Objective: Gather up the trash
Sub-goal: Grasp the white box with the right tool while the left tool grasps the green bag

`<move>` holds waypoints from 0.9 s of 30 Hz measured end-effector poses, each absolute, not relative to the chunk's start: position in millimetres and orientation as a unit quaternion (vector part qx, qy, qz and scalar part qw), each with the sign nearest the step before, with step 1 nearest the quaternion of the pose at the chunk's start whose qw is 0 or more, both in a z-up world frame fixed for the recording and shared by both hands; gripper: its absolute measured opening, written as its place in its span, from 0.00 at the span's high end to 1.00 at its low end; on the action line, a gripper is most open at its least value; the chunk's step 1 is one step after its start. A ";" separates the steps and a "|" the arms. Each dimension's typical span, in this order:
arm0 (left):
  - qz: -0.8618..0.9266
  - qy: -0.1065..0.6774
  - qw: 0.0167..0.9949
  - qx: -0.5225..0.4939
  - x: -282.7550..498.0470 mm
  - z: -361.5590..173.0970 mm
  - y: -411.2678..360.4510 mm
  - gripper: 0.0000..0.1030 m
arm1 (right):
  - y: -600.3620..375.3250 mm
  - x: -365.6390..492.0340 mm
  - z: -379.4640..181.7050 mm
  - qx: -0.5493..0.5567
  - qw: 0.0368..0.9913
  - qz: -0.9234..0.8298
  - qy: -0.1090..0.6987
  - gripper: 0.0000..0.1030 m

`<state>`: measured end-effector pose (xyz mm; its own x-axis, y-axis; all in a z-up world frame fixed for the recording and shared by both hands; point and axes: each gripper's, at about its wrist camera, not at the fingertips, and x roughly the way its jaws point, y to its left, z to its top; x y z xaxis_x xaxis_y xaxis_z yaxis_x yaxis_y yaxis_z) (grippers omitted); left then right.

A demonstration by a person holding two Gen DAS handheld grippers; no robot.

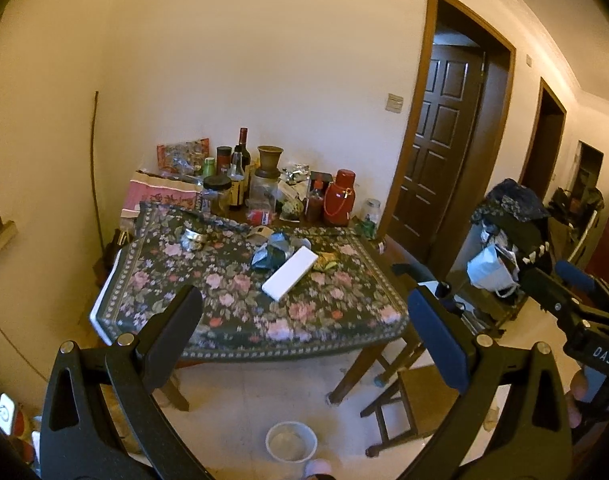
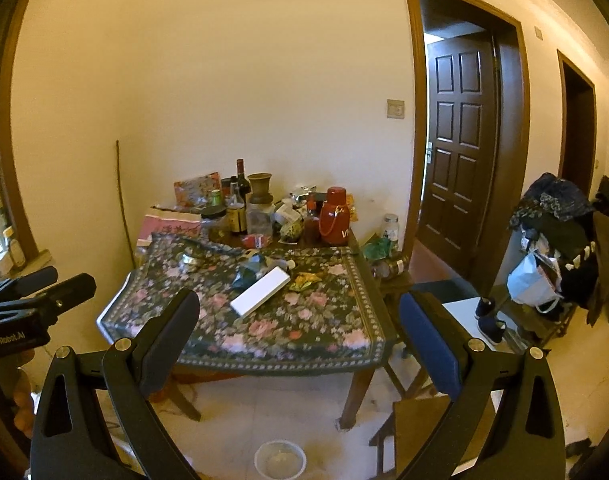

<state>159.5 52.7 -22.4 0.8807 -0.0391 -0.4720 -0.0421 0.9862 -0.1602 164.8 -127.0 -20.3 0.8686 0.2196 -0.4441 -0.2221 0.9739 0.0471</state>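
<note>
Left wrist view: the left gripper [image 1: 304,320] was held above the floor in front of a wooden table [image 1: 356,364], its two fingers spread wide with nothing between them. The table was covered by a dark floral tablecloth [image 1: 208,280]. On the cloth lay a flat white box [image 1: 290,278], tilted diagonally; a crumpled blue-green wrapper [image 1: 270,256] touched its far end, and a yellow-green snack wrapper [image 1: 326,262] lay just beside its right end. A round metal tin [image 1: 193,238] sat further left on the cloth. Along the far edge stood a cluster of bottles and jars, among them a wine bottle [image 1: 243,148], a brown ceramic vase [image 1: 270,160] and a red thermos [image 1: 340,198]. A white wastebasket [image 1: 291,442] stood on the tiled floor directly below the gripper, near a wooden stool [image 1: 416,404]. The right gripper [image 1: 572,292] entered at the right edge; whether it was spread or closed could not be told from this view. Right wrist view: the right gripper [image 2: 298,316] faced the same table [image 2: 358,392], fingers likewise wide apart and empty. The white box [image 2: 260,290], the blue-green wrapper [image 2: 248,272] and the yellow-green wrapper [image 2: 308,280] lay together near the middle of the tablecloth [image 2: 304,328]. The wastebasket [image 2: 279,460] appeared at the bottom edge, between the fingers' bases. The left gripper [image 2: 44,284] showed at the left edge, seen from the side. A panelled brown door [image 2: 458,152] stood open at right.
</note>
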 end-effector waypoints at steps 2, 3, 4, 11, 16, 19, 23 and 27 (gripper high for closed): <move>0.009 0.249 0.965 -0.081 184.2 -24.8 52.8 0.00 | -131.5 186.2 -24.2 0.001 0.965 0.119 0.234 0.03; 0.013 0.250 0.965 -0.081 197.5 -25.9 53.2 0.00 | -133.0 197.5 -26.2 0.002 0.963 0.122 0.239 0.03; 0.019 0.253 0.964 -0.082 215.1 -27.5 53.7 0.00 | -134.8 207.5 -28.2 0.002 0.961 0.124 0.246 0.03; 0.063 0.279 0.954 -0.086 310.1 -49.3 57.1 0.00 | -143.4 287.0 -41.8 -0.009 0.946 0.151 0.286 0.03; 0.080 0.309 0.943 -0.090 369.0 -77.0 61.2 0.00 | -140.9 343.9 -67.0 -0.014 0.928 0.161 0.334 0.03; 0.086 0.336 0.933 -0.097 401.4 -96.2 69.7 0.00 | -134.2 373.4 -86.9 -0.002 0.913 0.165 0.373 0.04; 0.091 0.367 0.921 -0.092 433.4 -120.1 84.4 0.00 | -116.7 403.1 -109.9 -0.001 0.899 0.162 0.406 0.04; 0.080 0.399 0.910 -0.078 468.4 -144.7 106.7 0.00 | -90.3 433.6 -134.9 0.024 0.876 0.175 0.450 0.04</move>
<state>468.4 106.7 -144.7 0.6687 0.0829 -0.7389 -0.2076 0.9751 -0.0785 433.6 -90.3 -134.9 0.5344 0.3276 -0.7792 -0.2836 0.9379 0.1998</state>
